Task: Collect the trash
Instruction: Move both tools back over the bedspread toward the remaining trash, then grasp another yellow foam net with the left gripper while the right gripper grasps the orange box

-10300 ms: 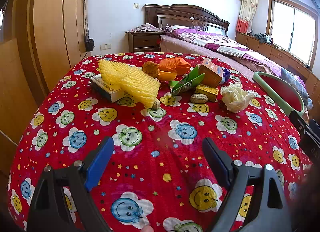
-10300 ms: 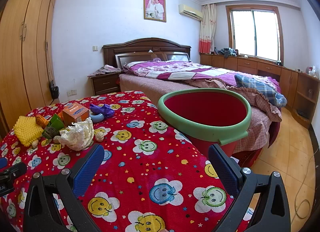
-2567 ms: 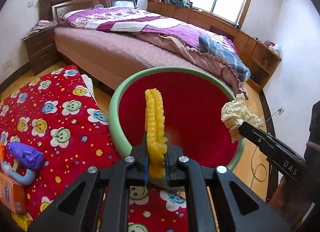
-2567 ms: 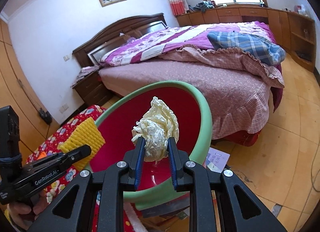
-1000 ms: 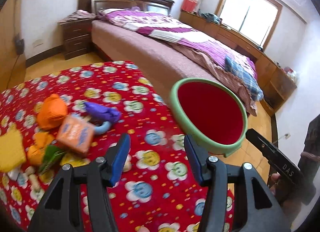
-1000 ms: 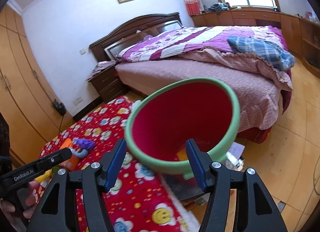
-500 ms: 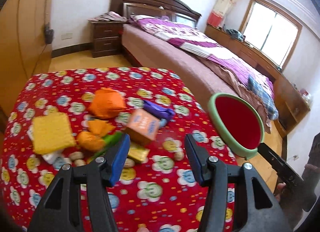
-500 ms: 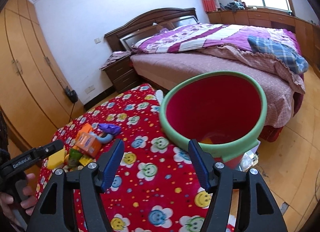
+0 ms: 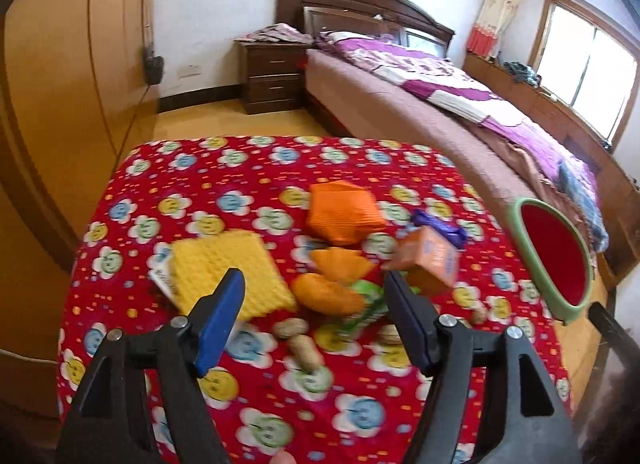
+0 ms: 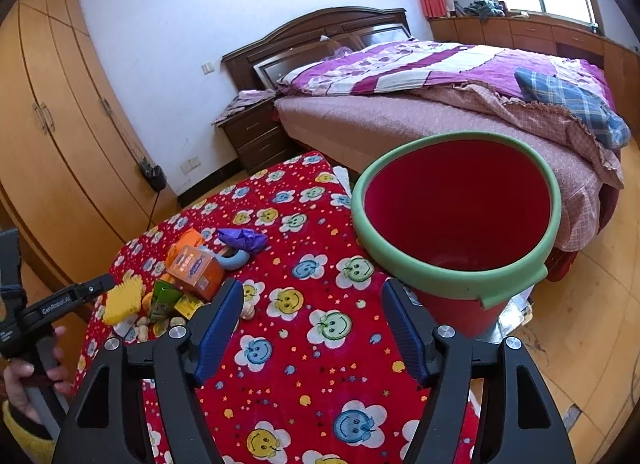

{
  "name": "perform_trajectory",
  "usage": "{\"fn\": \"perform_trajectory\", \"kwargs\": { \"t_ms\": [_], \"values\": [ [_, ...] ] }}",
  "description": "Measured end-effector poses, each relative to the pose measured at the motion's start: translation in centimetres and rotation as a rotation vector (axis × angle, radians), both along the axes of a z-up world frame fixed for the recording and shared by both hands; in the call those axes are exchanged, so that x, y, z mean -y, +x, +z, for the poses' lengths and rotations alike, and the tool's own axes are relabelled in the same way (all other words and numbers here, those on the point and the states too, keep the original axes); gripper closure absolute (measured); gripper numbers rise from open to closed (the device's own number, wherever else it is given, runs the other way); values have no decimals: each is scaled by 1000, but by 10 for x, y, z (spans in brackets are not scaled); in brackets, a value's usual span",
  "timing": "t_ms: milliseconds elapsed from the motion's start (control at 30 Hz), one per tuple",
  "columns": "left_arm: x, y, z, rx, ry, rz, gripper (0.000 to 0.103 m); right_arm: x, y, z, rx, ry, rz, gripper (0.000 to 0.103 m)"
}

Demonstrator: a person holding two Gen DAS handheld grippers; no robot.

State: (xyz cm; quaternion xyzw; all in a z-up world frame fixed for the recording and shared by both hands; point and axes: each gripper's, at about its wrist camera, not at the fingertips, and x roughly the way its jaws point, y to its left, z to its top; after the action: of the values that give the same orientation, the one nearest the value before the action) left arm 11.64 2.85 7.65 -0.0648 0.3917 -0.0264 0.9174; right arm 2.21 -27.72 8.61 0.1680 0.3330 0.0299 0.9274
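Note:
My left gripper is open and empty above the near part of the red smiley tablecloth. Ahead of it lies a trash pile: a yellow ridged pad, an orange bag, orange peel pieces, an orange carton, a green wrapper, a purple scrap and peanuts. My right gripper is open and empty over the cloth, just left of the red bin with a green rim. The bin also shows in the left wrist view, at the table's right edge.
A bed stands behind the bin and a nightstand beside it. Wooden wardrobes line the left wall. The left gripper shows from the side at the left of the right wrist view.
Both grippers have let go of the yellow pad piece and the crumpled paper over the bin. They have opened and swung back toward the table; the left now faces the trash pile.

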Motion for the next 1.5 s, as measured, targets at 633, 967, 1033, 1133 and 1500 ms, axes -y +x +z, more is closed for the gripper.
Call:
{"fn": "perform_trajectory", "kwargs": {
  "t_ms": [633, 967, 1033, 1133, 1500],
  "values": [
    [-62, 36, -57, -74, 27, 164, 22, -13, 13, -17, -54, -6, 6, 30],
    [-53, 44, -59, -56, -43, 132, 44, -22, 19, -20, -70, -27, 30, 30],
    [-54, 42, -54, -25, -73, 122, 55, -26, 22, -20, -74, -39, 40, 30],
    [-54, 40, -46, 11, -120, 81, 82, -32, 26, -19, -74, -49, 53, 30],
    [-43, 24, -38, 73, -204, -17, 93, -72, 48, -15, -80, -59, 138, 30]
  ]
}}
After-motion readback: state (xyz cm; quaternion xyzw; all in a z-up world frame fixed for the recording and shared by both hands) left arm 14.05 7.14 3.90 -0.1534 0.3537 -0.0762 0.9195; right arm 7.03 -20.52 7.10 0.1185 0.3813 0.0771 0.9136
